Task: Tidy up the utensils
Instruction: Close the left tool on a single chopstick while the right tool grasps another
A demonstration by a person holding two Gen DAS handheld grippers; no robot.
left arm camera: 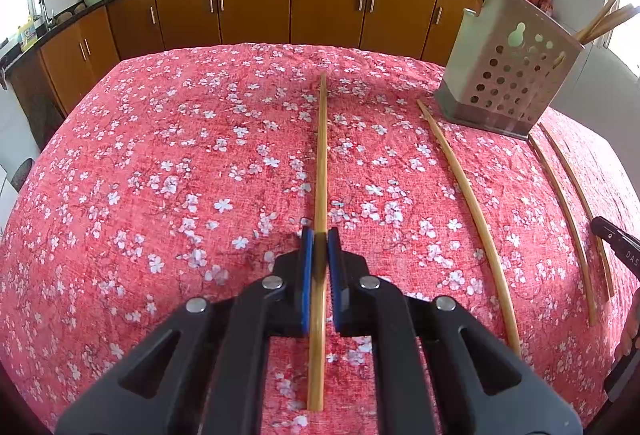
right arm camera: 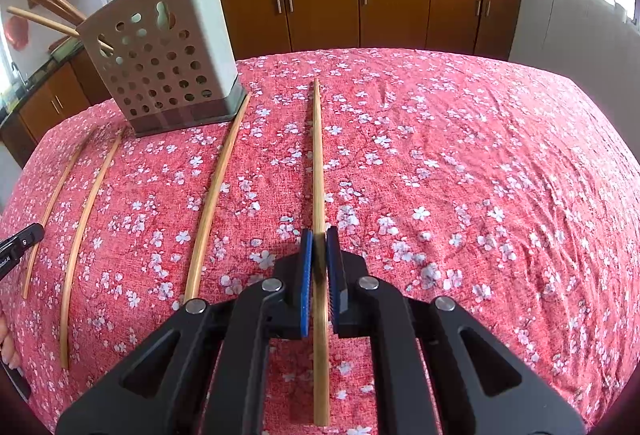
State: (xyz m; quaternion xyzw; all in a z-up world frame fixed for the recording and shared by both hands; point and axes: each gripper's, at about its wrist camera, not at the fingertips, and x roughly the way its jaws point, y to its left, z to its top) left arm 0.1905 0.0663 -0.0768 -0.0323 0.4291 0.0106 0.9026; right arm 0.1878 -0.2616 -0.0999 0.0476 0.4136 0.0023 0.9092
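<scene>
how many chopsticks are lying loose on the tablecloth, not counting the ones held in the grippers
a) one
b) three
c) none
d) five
b: in the left wrist view three loose chopsticks lie on the red floral tablecloth near the perforated utensil holder, while the left gripper and right gripper each clamp one more.

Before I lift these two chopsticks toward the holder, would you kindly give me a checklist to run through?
1. Left hand-held gripper shut on left chopstick: ok.
2. Right hand-held gripper shut on right chopstick: ok.
3. Holder standing upright on the tablecloth: ok.
4. Free room inside the holder: cannot tell, its opening is hidden.
5. Loose chopsticks lying apart from the gripped ones: ok.
</scene>
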